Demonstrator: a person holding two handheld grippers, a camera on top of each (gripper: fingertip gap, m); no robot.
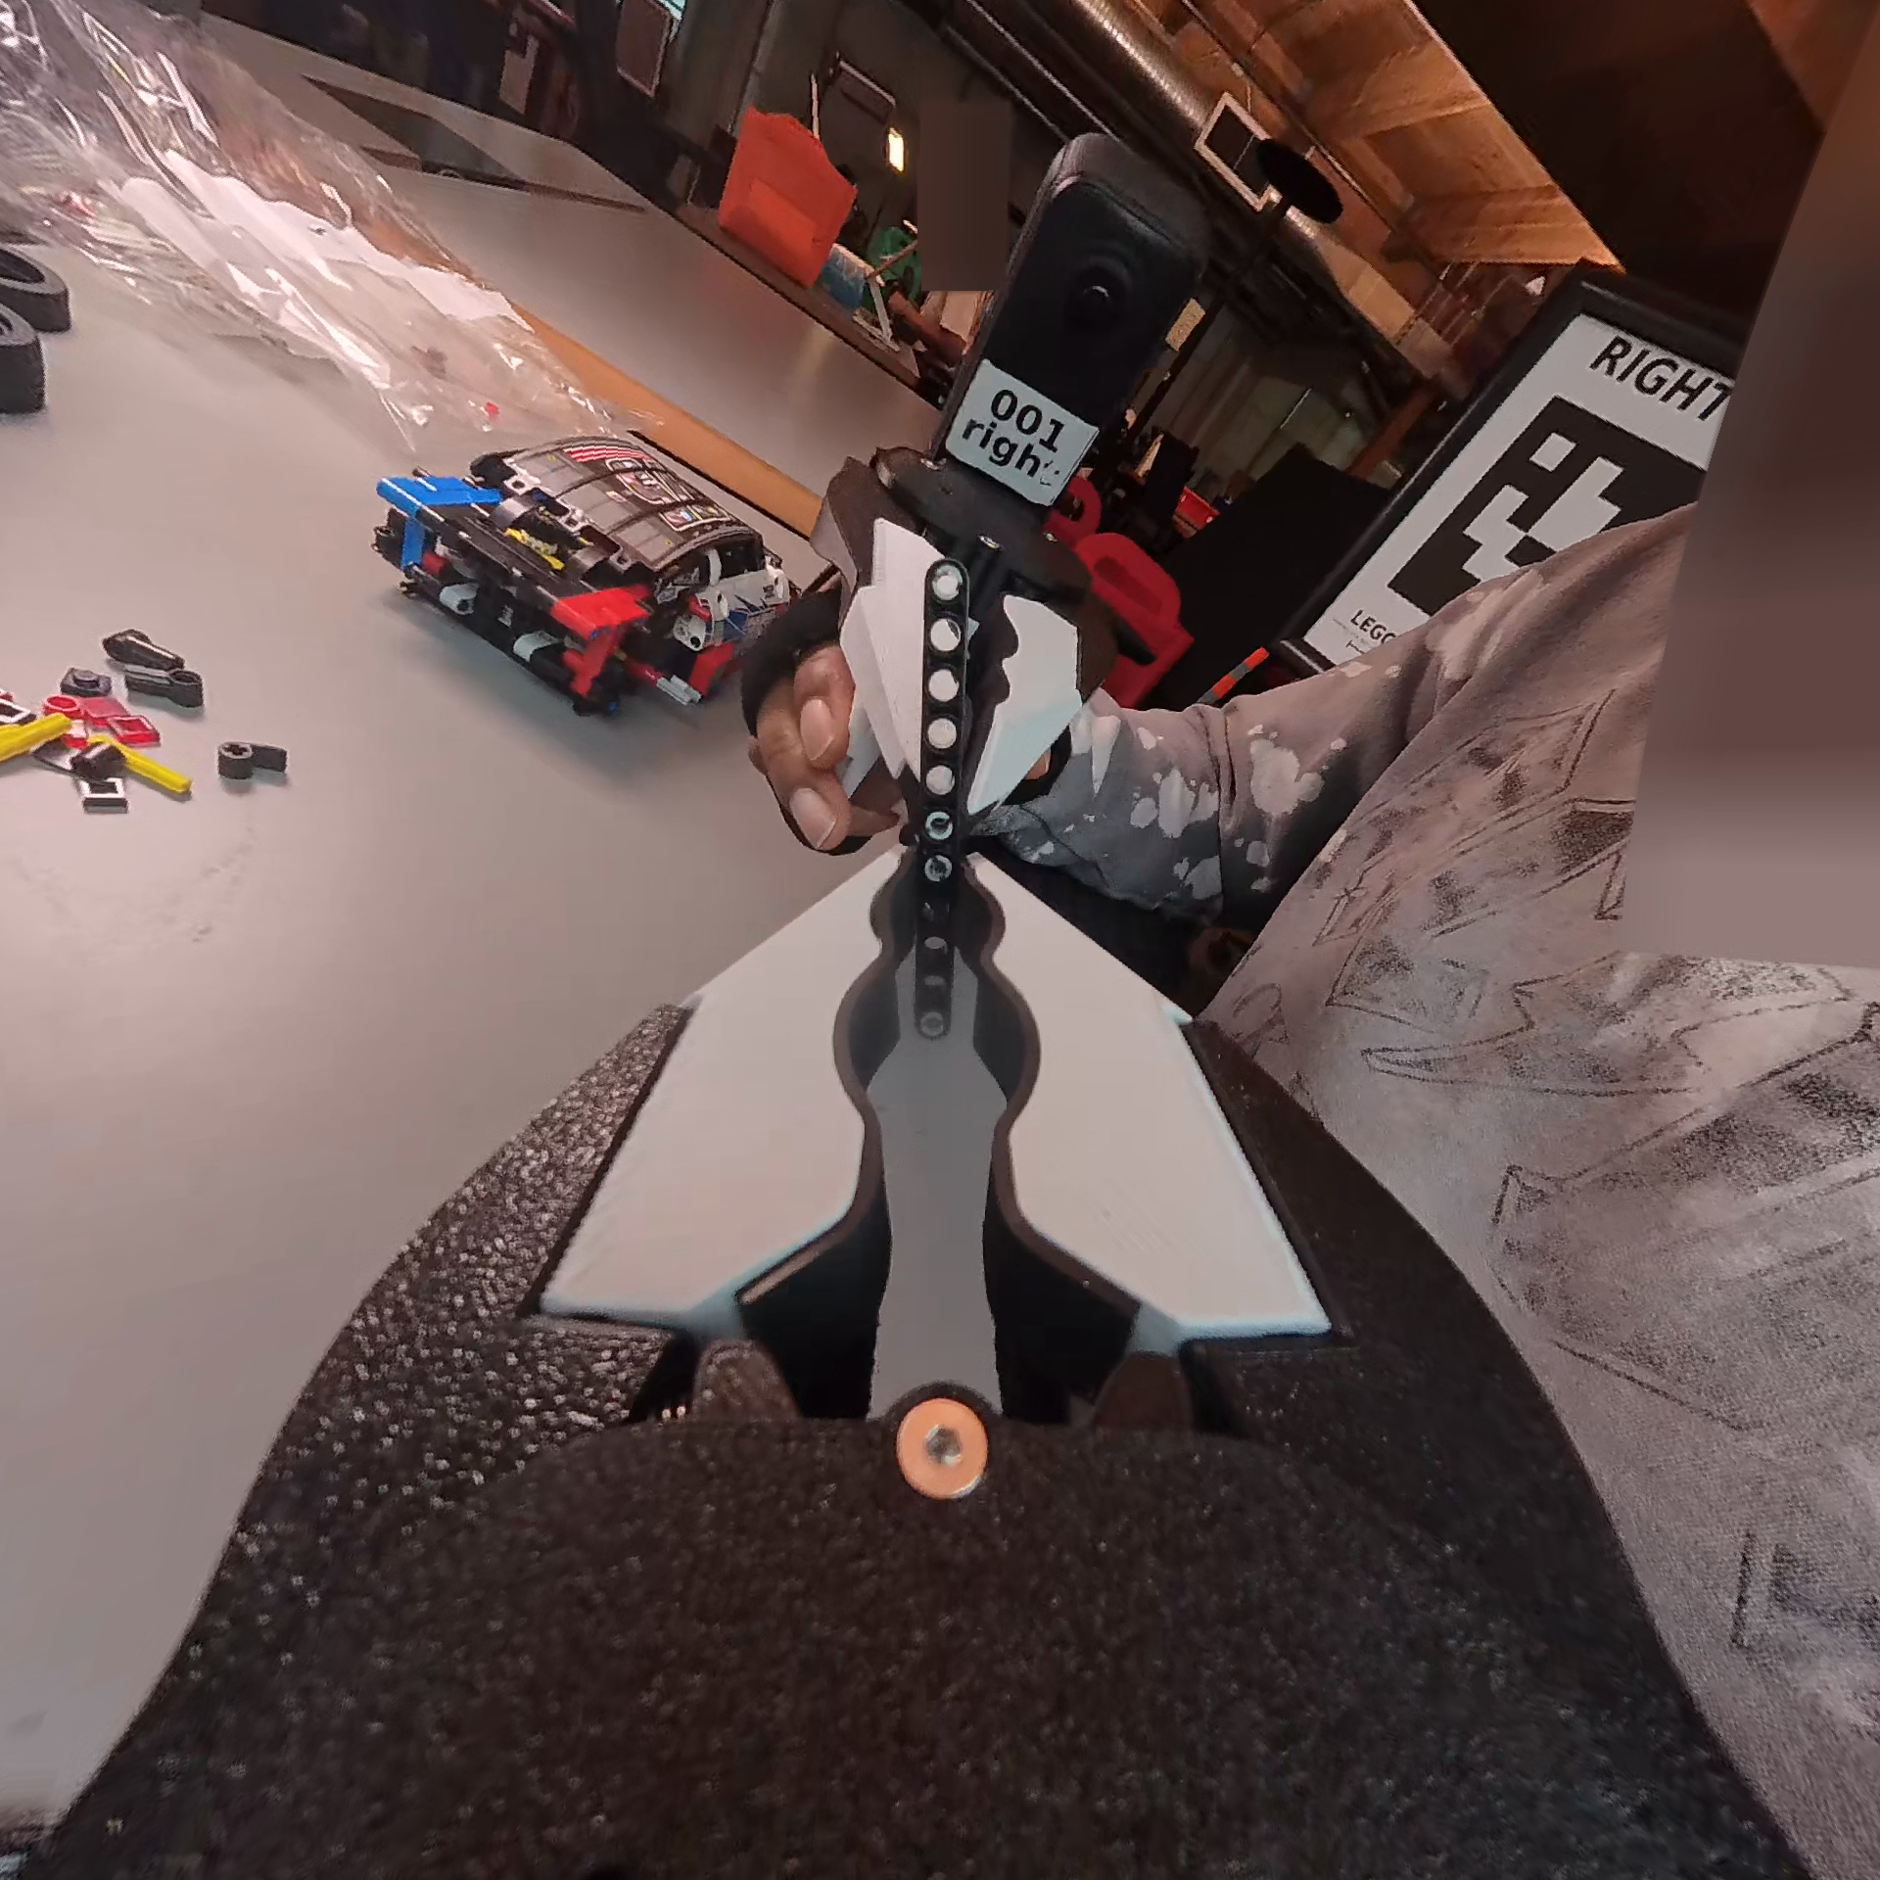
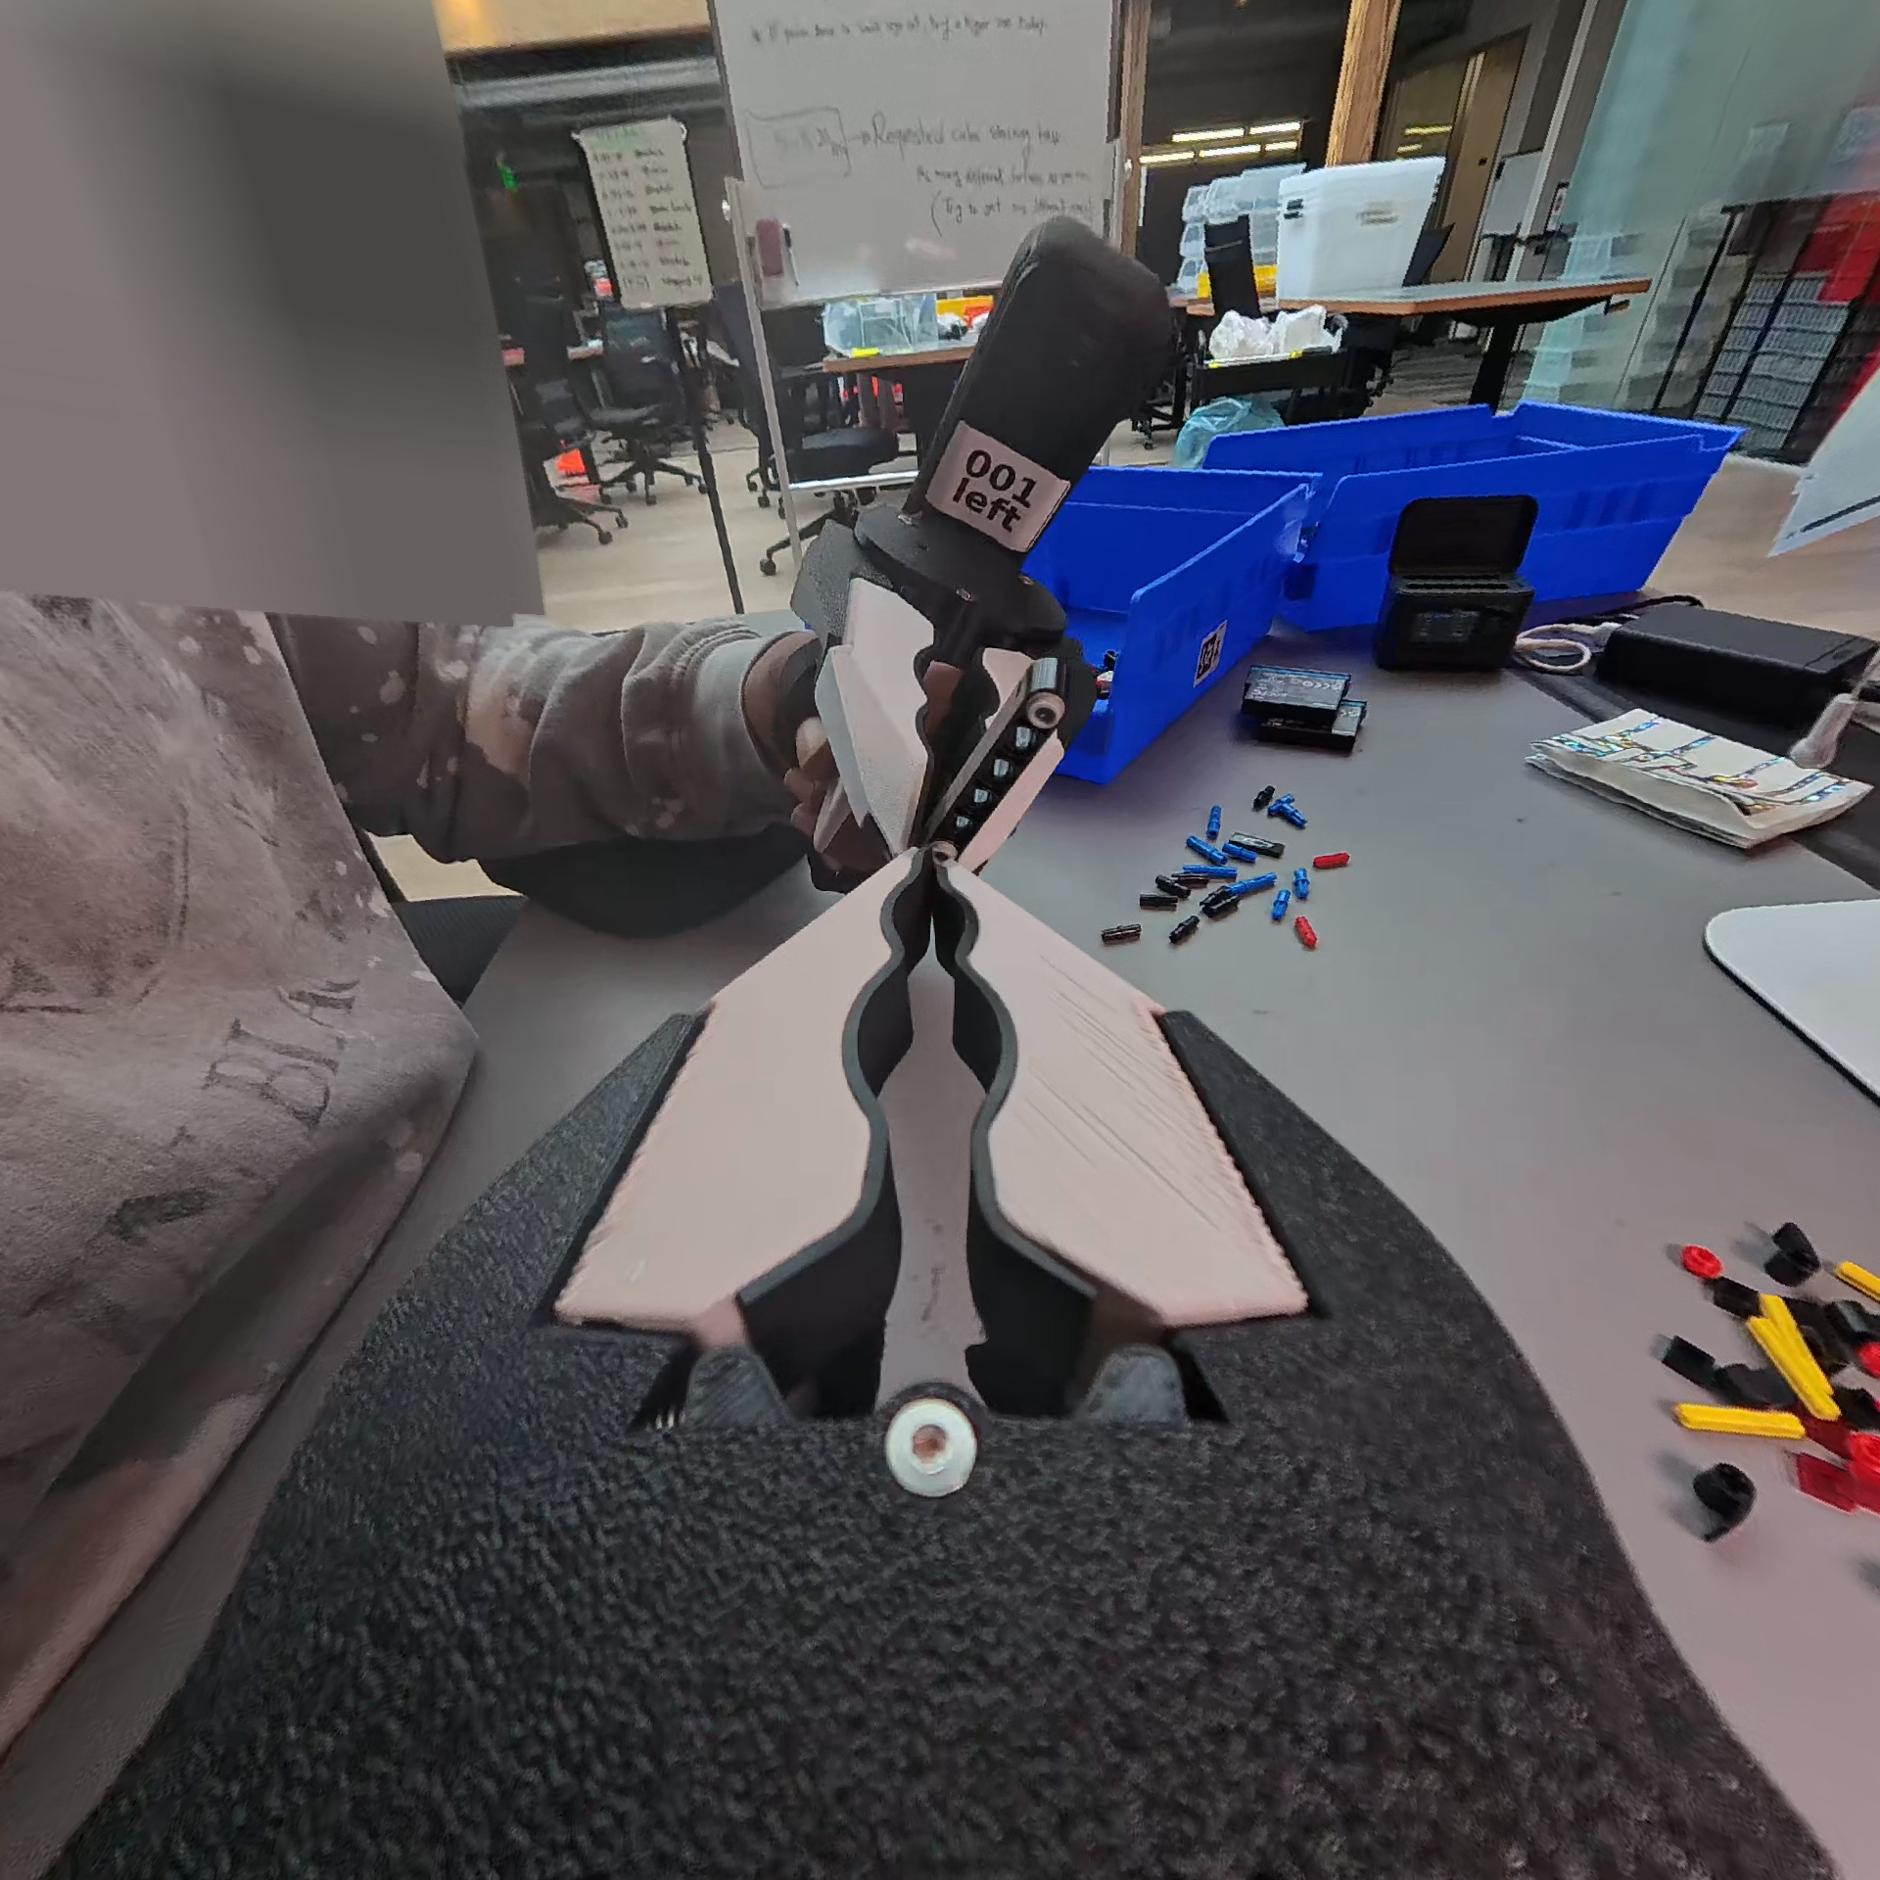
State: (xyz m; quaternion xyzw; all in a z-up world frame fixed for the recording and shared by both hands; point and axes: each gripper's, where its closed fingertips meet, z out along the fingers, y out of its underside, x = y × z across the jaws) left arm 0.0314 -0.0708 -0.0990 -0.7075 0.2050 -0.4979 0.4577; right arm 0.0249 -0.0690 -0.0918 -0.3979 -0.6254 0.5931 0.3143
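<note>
Black and studded with round holes, the perforated beam (image 1: 938,712) is pinched between my two grippers, which face each other nose to nose above the near edge of the grey table (image 1: 305,1017). My left gripper (image 1: 931,865) is closed on it: the beam's lower end lies between the pale fingers and the tips squeeze it partway along. My right gripper (image 2: 934,860) has its tips drawn almost together on the beam's end, so I read it as gripping too, though the contact is tiny in that view. With two holds on so slim a piece, I judge that both squeezes should be kept level and the wrists in line, or the beam may twist or lever out of the right tips. Off to the left sits a part-built toy brick car (image 1: 580,580), with loose red, yellow and black pieces (image 1: 102,732) and clear plastic bags (image 1: 254,234) nearby. On the other side are blue and black pins (image 2: 1221,875), blue bins (image 2: 1424,509) and a folded booklet (image 2: 1689,773).
</note>
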